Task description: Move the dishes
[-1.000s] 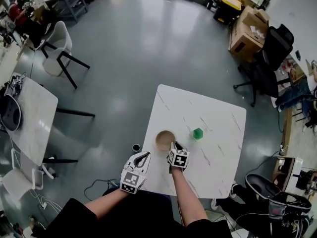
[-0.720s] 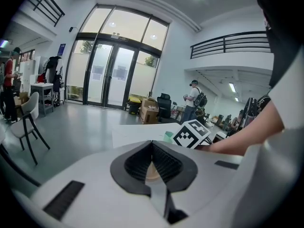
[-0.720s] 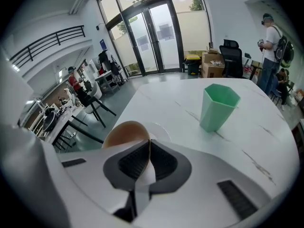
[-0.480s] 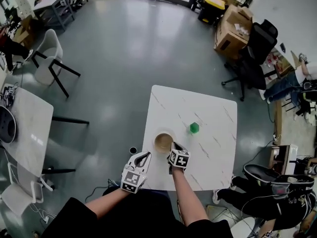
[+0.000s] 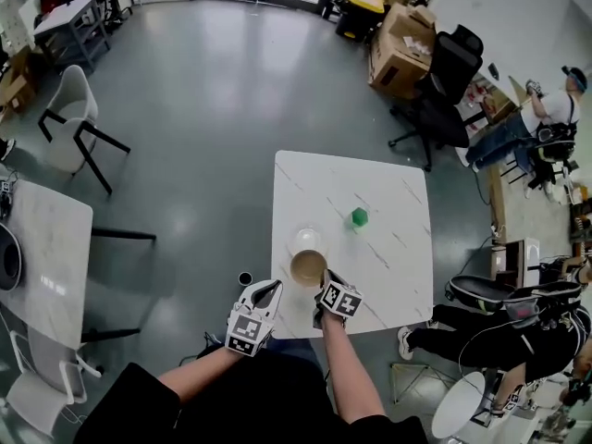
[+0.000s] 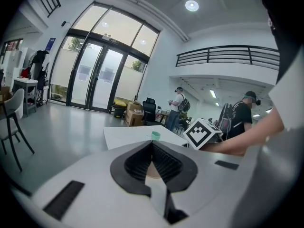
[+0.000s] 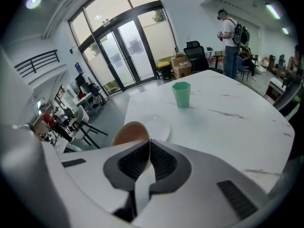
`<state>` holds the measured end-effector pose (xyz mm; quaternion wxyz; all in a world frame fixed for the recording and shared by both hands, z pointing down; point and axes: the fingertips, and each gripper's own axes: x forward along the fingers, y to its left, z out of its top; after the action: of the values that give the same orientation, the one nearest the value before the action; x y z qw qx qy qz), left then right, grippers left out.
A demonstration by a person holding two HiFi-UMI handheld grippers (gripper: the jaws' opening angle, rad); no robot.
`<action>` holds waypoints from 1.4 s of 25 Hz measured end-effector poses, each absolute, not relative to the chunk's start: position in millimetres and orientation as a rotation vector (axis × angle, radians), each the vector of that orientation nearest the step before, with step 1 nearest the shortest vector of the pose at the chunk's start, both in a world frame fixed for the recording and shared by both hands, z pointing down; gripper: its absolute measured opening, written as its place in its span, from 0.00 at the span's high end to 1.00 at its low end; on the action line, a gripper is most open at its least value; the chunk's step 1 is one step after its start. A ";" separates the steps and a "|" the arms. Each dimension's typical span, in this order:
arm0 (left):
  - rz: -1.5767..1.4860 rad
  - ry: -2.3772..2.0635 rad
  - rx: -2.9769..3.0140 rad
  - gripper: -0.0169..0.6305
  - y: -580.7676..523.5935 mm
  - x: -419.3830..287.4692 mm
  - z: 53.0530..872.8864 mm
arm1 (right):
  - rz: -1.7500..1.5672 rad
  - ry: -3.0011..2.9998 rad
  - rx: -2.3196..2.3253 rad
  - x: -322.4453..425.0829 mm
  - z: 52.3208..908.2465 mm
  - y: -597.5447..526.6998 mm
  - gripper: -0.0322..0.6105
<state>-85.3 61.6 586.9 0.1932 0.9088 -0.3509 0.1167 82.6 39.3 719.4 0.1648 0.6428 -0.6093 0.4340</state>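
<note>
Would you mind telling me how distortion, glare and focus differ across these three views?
Head view: barrel distortion curves the room's edges, with a pale sheen on the floor. Left gripper view: fisheye with dark corners, and the ceiling lamp flares. Right gripper view: the green cup is sharp, while the brown bowl up close is soft.

Both arms (image 5: 344,363) reach forward, side by side. The left hand-held gripper (image 5: 271,290) has its jaws pressed together, empty; the right hand-held gripper (image 5: 323,280) pinches the brown bowl (image 5: 307,267) at its near rim.

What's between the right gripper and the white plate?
The brown bowl, held by its rim in the right gripper, with the white plate beyond. Head view shows it.
</note>
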 end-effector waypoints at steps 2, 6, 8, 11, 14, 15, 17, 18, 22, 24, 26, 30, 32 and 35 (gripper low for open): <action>0.338 -0.964 2.561 0.95 67.5 -93.2 592.6 | 1.250 -1.722 1.857 77.1 720.2 46.8 0.91; 0.348 -0.972 2.537 0.95 72.5 -112.0 601.2 | 1.332 -1.723 1.902 69.5 721.9 48.0 0.91; 0.354 -0.971 2.535 0.95 75.3 -116.5 601.3 | 1.361 -1.720 1.935 70.4 719.5 45.4 0.91; 0.359 -0.971 2.546 0.95 76.4 -116.6 596.5 | 1.347 -1.727 1.965 74.1 711.3 36.3 0.91; 0.355 -0.975 2.551 0.95 71.7 -110.9 590.3 | 1.329 -1.743 1.995 80.7 702.1 21.7 0.91; 0.360 -0.971 2.558 0.95 69.8 -108.0 590.8 | 1.333 -1.745 2.007 82.9 700.0 16.1 0.91; 0.371 -0.967 2.568 0.95 64.7 -101.2 592.2 | 1.347 -1.747 2.023 86.6 697.6 5.5 0.91; 0.372 -0.968 2.567 0.95 61.2 -97.3 591.6 | 1.350 -1.749 2.024 88.7 696.7 0.1 0.91; 0.373 -0.983 2.551 0.95 43.2 -80.6 588.5 | 1.349 -1.763 2.014 97.3 693.1 -24.4 0.91; 0.377 -0.989 2.540 0.95 33.2 -70.5 590.8 | 1.354 -1.765 2.017 102.5 693.7 -36.6 0.91; 0.369 -0.998 2.526 0.95 21.7 -59.1 593.4 | 1.362 -1.759 2.025 108.5 695.9 -49.5 0.91; 0.362 -1.017 2.497 0.95 -1.5 -40.0 599.0 | 1.336 -1.771 2.005 114.9 700.2 -79.2 0.91; 0.368 -1.027 2.486 0.95 -12.8 -32.1 602.0 | 1.340 -1.776 1.992 117.4 703.2 -93.2 0.91; 0.375 -1.041 2.476 0.95 -28.1 -22.2 605.9 | 1.358 -1.777 1.974 122.1 712.7 -112.4 0.91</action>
<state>-22.2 -28.1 605.9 0.2131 0.8921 -0.3749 0.1351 122.1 -112.4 712.7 0.0794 0.6596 -0.5938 0.4538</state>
